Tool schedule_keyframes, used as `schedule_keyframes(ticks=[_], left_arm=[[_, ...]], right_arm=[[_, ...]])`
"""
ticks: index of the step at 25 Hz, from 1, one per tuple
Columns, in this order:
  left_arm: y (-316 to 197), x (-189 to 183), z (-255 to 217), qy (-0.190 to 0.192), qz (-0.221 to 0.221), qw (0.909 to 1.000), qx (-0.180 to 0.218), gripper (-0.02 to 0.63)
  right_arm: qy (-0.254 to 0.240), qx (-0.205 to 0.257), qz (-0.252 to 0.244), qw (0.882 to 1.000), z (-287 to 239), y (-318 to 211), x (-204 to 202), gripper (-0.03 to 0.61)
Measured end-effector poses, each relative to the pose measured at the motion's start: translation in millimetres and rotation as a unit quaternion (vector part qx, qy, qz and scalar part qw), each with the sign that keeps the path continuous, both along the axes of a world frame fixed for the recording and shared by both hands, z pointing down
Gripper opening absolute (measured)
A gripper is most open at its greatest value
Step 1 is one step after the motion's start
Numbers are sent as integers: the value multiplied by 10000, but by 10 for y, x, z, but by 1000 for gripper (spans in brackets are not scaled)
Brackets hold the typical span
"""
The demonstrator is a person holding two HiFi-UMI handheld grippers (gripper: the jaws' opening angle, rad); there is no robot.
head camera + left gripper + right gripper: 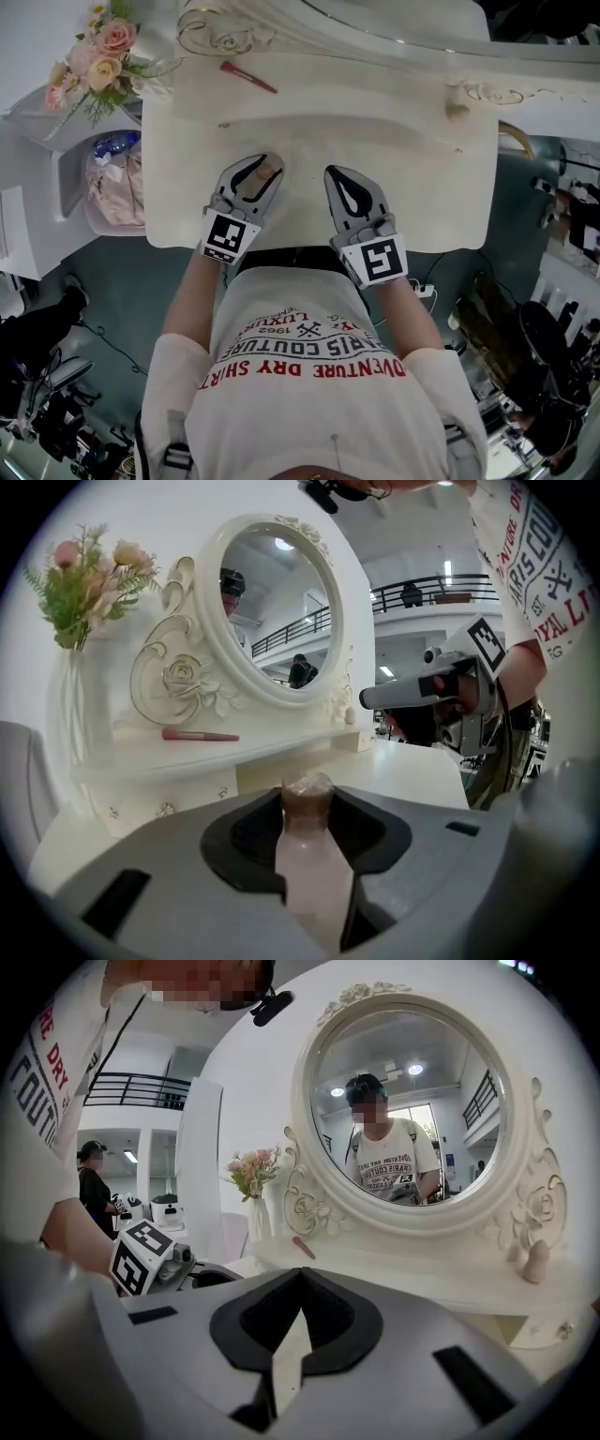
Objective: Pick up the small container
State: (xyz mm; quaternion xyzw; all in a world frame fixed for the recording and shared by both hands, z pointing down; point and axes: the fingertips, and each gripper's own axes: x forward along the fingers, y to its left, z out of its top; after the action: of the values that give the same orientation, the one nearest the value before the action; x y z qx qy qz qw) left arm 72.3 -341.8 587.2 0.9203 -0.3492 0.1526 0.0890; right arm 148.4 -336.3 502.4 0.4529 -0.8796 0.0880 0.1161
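Brush (248, 77) on shelf (366, 89) behind small container (265, 172), flowers (98, 56) left

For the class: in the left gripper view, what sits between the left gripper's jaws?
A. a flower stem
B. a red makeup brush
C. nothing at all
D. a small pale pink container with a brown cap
D: the small container sits between the jaws of the left gripper, while the makeup brush lies further back on the shelf.
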Motion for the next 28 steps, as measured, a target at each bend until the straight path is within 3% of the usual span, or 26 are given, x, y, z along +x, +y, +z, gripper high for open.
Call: schedule_keyframes(ticks=[13, 28], left_arm=[[-52, -117, -121, -144, -390, 9990, -158, 144], [-171, -250, -1227, -56, -529, 9977, 425, 146]], right_arm=[[-125, 26, -104, 9999, -146, 50, -20, -2], [-85, 522, 108, 9985, -653, -96, 26, -2]])
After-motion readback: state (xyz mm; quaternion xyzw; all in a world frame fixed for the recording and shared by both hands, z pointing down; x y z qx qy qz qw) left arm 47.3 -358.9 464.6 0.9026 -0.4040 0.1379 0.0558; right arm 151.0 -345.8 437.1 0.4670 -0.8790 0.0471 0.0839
